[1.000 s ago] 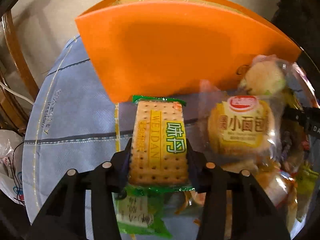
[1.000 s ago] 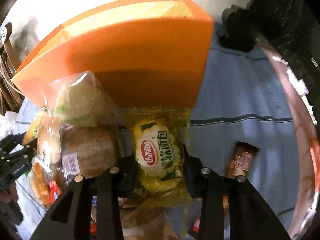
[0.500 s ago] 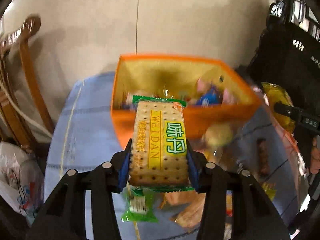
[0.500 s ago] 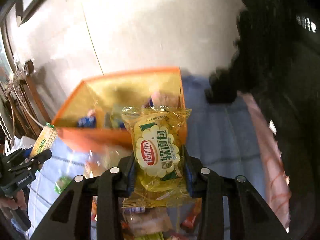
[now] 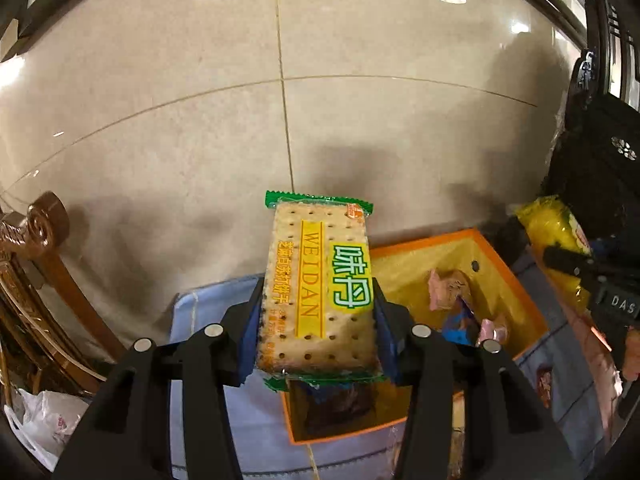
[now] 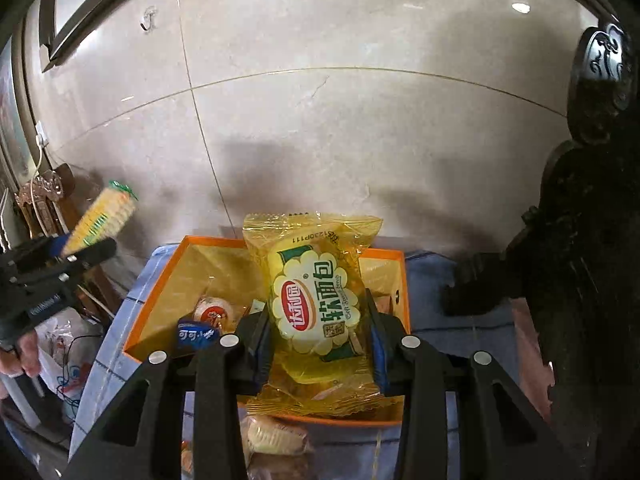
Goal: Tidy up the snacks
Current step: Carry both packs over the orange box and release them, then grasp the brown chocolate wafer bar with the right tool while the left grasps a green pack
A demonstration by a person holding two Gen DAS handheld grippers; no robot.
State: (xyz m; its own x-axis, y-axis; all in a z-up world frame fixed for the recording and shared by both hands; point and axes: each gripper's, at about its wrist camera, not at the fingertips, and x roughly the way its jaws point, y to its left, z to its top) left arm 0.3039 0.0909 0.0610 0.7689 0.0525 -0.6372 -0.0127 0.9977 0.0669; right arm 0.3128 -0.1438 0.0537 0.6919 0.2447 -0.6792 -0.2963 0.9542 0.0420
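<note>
My left gripper [image 5: 318, 324] is shut on a green-edged cracker packet [image 5: 316, 288] and holds it high over the near left part of the orange box [image 5: 516, 292]. My right gripper [image 6: 318, 334] is shut on a yellow soft-bread packet [image 6: 316, 292], held above the orange box [image 6: 154, 292]. The box holds several wrapped snacks [image 5: 456, 304]. In the right wrist view the left gripper [image 6: 60, 264] with the cracker packet [image 6: 102, 216] shows at the left. In the left wrist view the bread packet [image 5: 552, 228] shows at the right.
The box stands on a blue cloth [image 5: 208, 312] on the table. A tiled wall [image 5: 280, 100] is behind. A carved wooden chair [image 5: 36, 264] is at the left, dark carved furniture [image 6: 584, 240] at the right. More wrapped snacks [image 6: 272, 436] lie in front of the box.
Both grippers have risen with their packets from table level to above the orange box. The views now look down into the open box and at the wall.
</note>
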